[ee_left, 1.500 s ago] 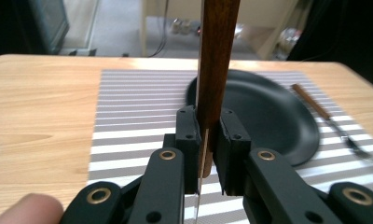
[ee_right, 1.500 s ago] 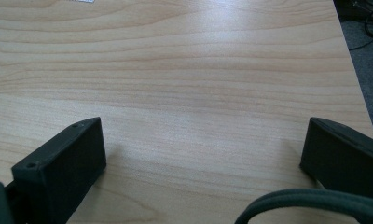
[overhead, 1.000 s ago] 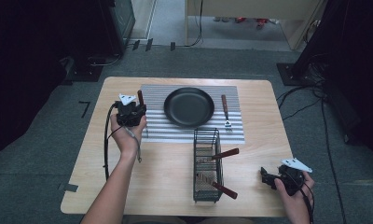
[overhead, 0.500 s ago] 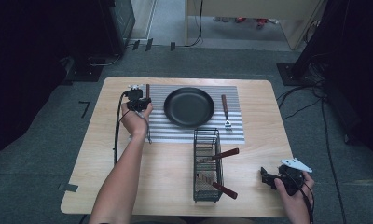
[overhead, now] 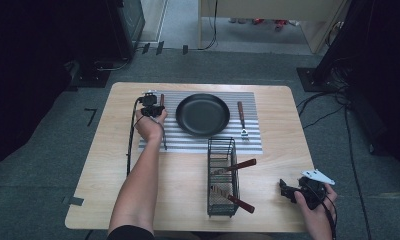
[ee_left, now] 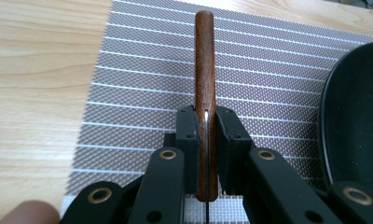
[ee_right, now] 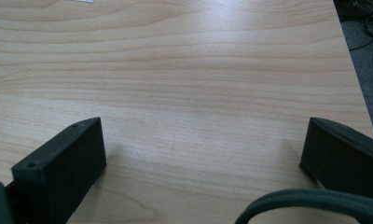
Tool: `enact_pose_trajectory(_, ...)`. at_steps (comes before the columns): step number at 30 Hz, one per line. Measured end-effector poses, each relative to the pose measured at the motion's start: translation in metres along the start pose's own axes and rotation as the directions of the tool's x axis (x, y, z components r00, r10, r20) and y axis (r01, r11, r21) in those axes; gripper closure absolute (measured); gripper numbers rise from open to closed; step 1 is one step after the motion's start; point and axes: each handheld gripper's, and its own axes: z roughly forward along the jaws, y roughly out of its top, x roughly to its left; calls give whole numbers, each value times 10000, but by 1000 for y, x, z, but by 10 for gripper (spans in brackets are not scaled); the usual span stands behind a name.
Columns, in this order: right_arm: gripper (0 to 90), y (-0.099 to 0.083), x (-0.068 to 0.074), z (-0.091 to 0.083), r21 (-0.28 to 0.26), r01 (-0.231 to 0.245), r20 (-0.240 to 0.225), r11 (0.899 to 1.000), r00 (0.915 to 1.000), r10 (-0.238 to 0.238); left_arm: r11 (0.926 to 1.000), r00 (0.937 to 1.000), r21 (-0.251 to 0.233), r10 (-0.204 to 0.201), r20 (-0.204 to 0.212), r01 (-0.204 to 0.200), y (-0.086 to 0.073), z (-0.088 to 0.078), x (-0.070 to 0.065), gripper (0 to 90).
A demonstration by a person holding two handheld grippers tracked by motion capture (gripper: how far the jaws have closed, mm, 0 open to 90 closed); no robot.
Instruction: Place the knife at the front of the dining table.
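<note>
One knife, smooth brown wooden handle, thin steel blade, is clamped in the left tongs; right tongs gape.

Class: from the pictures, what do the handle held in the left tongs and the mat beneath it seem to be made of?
Handle: probably wood, smooth and faintly glossy; reddish-brown with lengthwise grain.
Mat: looks like woven plastic or fabric mesh, matt; grey weave with pale stripes.

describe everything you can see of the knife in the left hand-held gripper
The knife has a smooth reddish-brown wooden handle and a thin metal blade seen edge-on. The left hand-held gripper is shut on it near where blade meets handle. It lies along the left end of the grey striped placemat, handle pointing away, left of the black pan.
</note>
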Motion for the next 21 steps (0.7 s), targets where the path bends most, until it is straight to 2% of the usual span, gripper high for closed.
enact_pose_trajectory(1,0,0,0,0,1,-4,-1,10000,10000,4,9997,9997,66,254,2,-254,-3,3,-1,786)
enact_pose_trajectory(2,0,0,0,0,1,-4,-1,10000,10000,4,9997,9997,66,254,2,-254,-3,3,-1,737)
enact_pose_trajectory(3,0,0,0,0,5,-13,-2,10000,10000,13,9997,9996,97,230,166,-232,-4,4,0,737)
enact_pose_trajectory(4,0,0,0,0,9,-1,-9,10000,10000,1,9999,9993,105,86,371,-90,-4,3,0,686)
enact_pose_trajectory(5,0,0,0,0,14,1,-21,10000,10000,-1,9995,9992,258,158,375,-168,-3,1,0,635)
enact_pose_trajectory(6,0,0,0,0,14,1,-21,10000,10000,-1,9995,9992,258,158,375,-168,-3,1,0,630)
enact_pose_trajectory(7,0,0,0,0,11,2,-23,10000,10000,-2,9987,9988,345,361,340,-373,-4,0,0,631)
enact_pose_trajectory(11,0,0,0,0,11,9,-24,10000,10000,-9,9976,9982,420,549,239,-558,-4,-1,0,675)
enact_pose_trajectory(13,0,0,0,0,13,3,-26,10000,10000,-3,9973,9982,467,553,225,-563,-4,-1,0,749)
enact_pose_trajectory(16,0,0,0,0,11,10,-23,10000,10000,-10,9989,9988,391,234,435,-251,-4,-1,3,774)
enact_pose_trajectory(21,0,0,0,0,11,3,-26,10000,10000,-3,9995,9993,296,74,362,-85,-4,0,3,777)
